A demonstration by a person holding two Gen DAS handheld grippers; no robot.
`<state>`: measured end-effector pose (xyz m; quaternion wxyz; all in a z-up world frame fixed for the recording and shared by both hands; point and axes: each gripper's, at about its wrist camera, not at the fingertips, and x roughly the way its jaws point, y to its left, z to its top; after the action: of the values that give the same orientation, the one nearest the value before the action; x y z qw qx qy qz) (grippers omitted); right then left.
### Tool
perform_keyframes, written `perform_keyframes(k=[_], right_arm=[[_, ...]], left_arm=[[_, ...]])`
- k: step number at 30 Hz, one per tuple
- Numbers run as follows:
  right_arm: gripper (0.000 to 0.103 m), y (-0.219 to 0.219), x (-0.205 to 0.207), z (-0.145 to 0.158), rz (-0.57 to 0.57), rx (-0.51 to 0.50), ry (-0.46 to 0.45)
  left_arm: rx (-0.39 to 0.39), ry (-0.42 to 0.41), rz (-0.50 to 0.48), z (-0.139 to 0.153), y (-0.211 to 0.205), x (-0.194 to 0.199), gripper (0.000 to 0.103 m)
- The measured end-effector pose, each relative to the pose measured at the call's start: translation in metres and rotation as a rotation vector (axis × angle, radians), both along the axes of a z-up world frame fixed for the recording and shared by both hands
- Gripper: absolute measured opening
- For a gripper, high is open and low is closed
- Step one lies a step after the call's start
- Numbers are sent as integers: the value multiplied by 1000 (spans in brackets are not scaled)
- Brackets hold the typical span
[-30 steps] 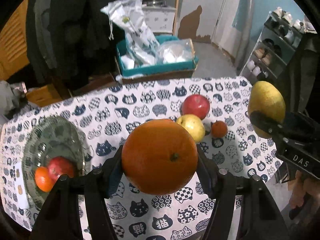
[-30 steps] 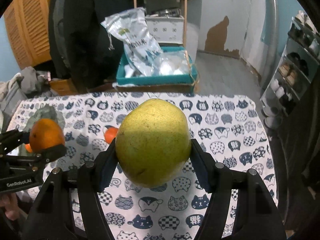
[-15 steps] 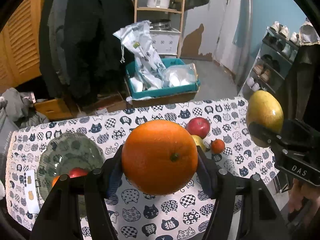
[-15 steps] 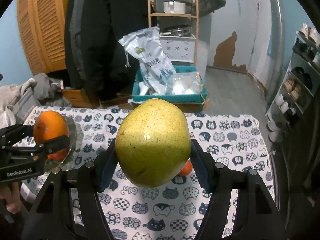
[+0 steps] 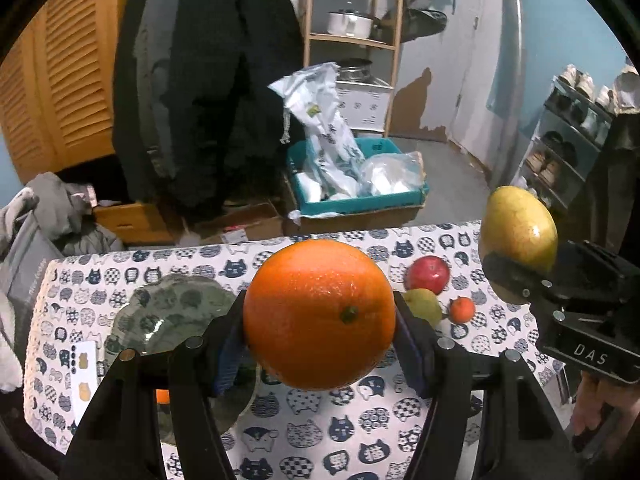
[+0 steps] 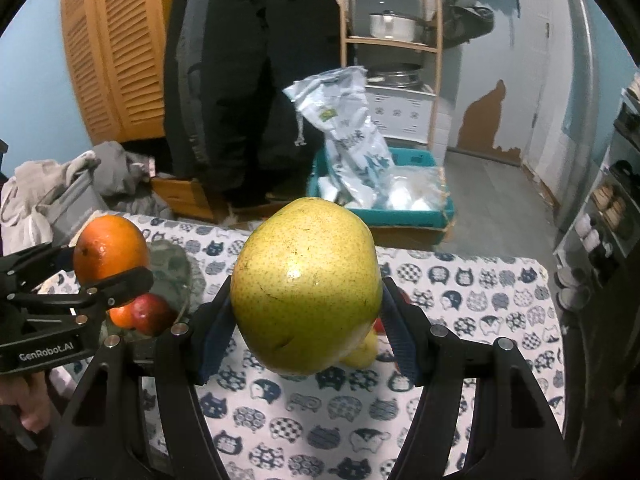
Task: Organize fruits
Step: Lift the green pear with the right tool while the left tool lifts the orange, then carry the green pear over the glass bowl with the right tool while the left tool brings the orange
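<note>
My left gripper (image 5: 320, 316) is shut on a large orange (image 5: 319, 314), held in the air above the cat-print table (image 5: 320, 432). My right gripper (image 6: 306, 312) is shut on a big yellow-green pear (image 6: 306, 284), also held above the table; this pear (image 5: 518, 240) shows at the right in the left wrist view. A glass bowl (image 5: 176, 312) at the table's left holds a red apple (image 6: 150, 312) and a small orange (image 6: 120, 316). A red apple (image 5: 427, 274), a yellow fruit (image 5: 424, 308) and a small tangerine (image 5: 462, 309) lie on the table at the right.
Behind the table a teal box (image 5: 360, 196) holds plastic bags. Dark coats (image 5: 208, 80) hang by a wooden shutter, with a wooden shelf bearing a pot (image 5: 348, 24). A shoe rack (image 5: 568, 144) stands at the right. A white card (image 5: 82, 372) lies beside the bowl.
Both grippers have risen and drawn back from the table with their fruits still held. The table and bowl now sit lower in the views and more of the room shows.
</note>
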<state>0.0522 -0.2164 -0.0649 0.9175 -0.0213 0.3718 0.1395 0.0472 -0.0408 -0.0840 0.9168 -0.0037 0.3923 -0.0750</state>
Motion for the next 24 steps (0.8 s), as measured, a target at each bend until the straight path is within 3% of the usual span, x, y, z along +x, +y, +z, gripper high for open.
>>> perform_keyframes(k=[24], right_arm=[[68,129,51,-13,171,37,56]], left_arm=[[22,28,243,-16,130,8,67]])
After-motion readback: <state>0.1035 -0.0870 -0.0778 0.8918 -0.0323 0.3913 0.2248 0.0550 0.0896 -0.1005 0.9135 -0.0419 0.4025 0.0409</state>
